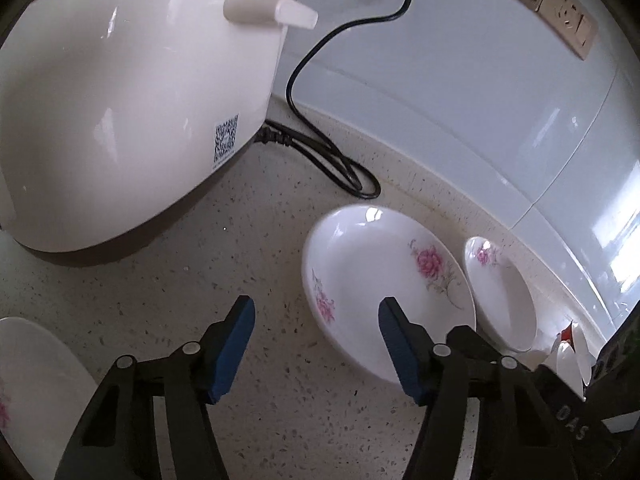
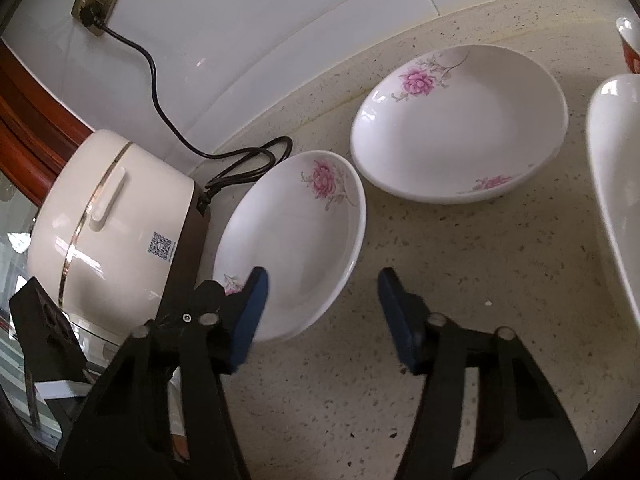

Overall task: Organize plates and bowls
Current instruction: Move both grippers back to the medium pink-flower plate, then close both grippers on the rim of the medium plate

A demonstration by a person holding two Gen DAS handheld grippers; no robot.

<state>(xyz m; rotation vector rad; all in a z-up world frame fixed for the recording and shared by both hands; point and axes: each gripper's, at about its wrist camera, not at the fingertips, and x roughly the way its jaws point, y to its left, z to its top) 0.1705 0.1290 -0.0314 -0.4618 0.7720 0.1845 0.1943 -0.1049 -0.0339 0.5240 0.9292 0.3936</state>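
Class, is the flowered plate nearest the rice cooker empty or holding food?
Empty: the flowered plate beside the rice cooker shows only bare white glaze.

Left tool (image 1: 316,312): jaws spread wide, blue pads (image 1: 236,348) facing each other, nothing between them, angled downward.
Right tool (image 2: 322,286): jaws equally wide apart, blue pads (image 2: 394,312) empty, pointing down and forward.

Beside one rice cooker (image 2: 108,216) lie three flowered plates (image 2: 296,244) (image 2: 460,124) (image 1: 36,392), one plain dish (image 2: 616,176) and one red-banded bowl (image 2: 630,46).
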